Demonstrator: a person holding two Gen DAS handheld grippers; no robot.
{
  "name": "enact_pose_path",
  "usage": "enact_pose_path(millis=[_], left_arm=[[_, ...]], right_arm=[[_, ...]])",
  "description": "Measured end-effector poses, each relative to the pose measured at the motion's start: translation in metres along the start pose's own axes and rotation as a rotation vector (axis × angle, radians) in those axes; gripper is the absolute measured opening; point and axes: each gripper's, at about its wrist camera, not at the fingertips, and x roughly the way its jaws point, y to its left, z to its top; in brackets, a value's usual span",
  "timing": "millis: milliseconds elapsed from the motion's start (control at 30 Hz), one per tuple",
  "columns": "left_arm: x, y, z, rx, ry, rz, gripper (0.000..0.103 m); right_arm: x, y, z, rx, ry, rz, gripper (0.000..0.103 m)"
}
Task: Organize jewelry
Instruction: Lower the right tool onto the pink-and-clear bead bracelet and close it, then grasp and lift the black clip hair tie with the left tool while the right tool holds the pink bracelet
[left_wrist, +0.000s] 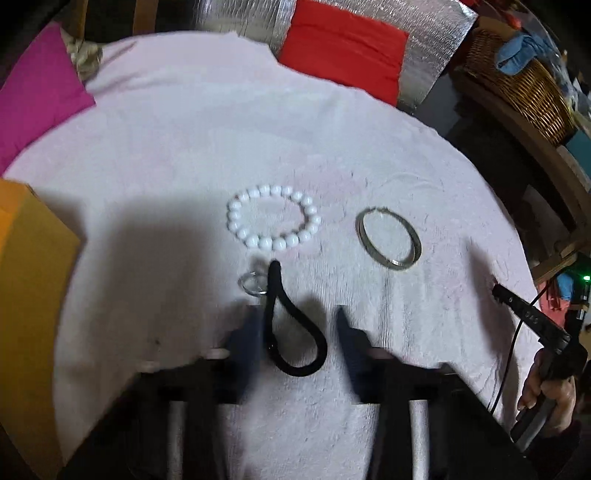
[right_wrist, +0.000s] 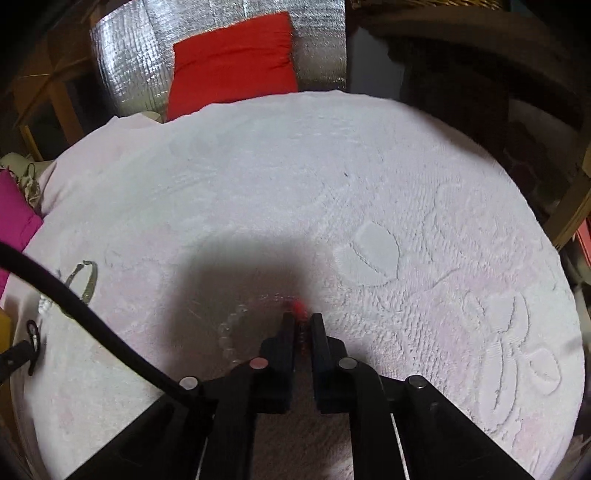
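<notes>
In the left wrist view a black cord loop (left_wrist: 295, 325) lies on the pale pink towel (left_wrist: 184, 140) between the fingers of my open left gripper (left_wrist: 295, 317). A small clear ring (left_wrist: 253, 283) lies beside the cord's tip. A white bead bracelet (left_wrist: 272, 218) lies just beyond. Metal bangles (left_wrist: 388, 235) lie to its right. In the right wrist view my right gripper (right_wrist: 303, 321) is shut on a clear bead bracelet (right_wrist: 231, 339) with small red beads (right_wrist: 297, 306), held just over the towel (right_wrist: 295, 177).
A yellow-orange box (left_wrist: 29, 295) stands at the left edge. A magenta cushion (left_wrist: 37, 92) and a red cushion (left_wrist: 343, 48) lie at the back. A wicker basket (left_wrist: 517, 85) sits at the far right. The right hand-held gripper (left_wrist: 535, 321) shows at the right edge.
</notes>
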Motion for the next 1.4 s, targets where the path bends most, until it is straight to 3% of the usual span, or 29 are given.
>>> enact_pose_path(millis=[33,100,133,333,533,967,1033,1100,1133,1267,1367,1400], left_arm=[[0.0,-0.001,-0.001,0.005,-0.008,0.004,0.026],[-0.001,-0.003,-0.001,0.021,-0.018,-0.002,0.01],[-0.003,-0.004,-0.002,0.02,-0.023,-0.01,0.008],[-0.025,-0.002,-0.003,0.029,-0.097,-0.024,0.006],[-0.039,-0.005,-0.006,0.059,-0.141,-0.011,0.006],[-0.042,0.014,-0.002,0.029,-0.127,0.002,0.006],[-0.038,0.018,-0.002,0.011,-0.102,0.004,0.012],[-0.034,0.019,-0.002,-0.013,-0.082,0.022,0.056],[-0.033,0.019,-0.002,-0.021,-0.089,0.027,0.061],[-0.024,0.004,-0.001,0.028,-0.096,0.039,0.062],[-0.004,-0.005,0.0,0.066,-0.058,0.075,0.062],[0.001,-0.006,-0.001,0.07,-0.045,0.083,0.056]], right_arm=[[-0.006,0.001,0.0,0.003,-0.015,0.018,0.008],[-0.018,0.003,0.002,0.008,-0.052,0.049,0.008],[-0.027,0.003,0.003,0.018,-0.075,0.075,0.008],[-0.061,0.004,0.002,0.086,-0.121,0.313,0.008],[-0.077,0.017,0.004,0.115,-0.127,0.477,0.008],[-0.068,0.018,0.007,0.161,-0.104,0.476,0.008],[-0.068,0.023,0.006,0.145,-0.1,0.468,0.008],[-0.067,0.025,0.005,0.13,-0.097,0.471,0.008],[-0.067,0.028,0.004,0.12,-0.095,0.467,0.008],[-0.063,0.032,-0.001,0.094,-0.081,0.452,0.008],[-0.061,0.034,-0.003,0.086,-0.072,0.453,0.008],[-0.06,0.035,-0.003,0.082,-0.072,0.451,0.008]])
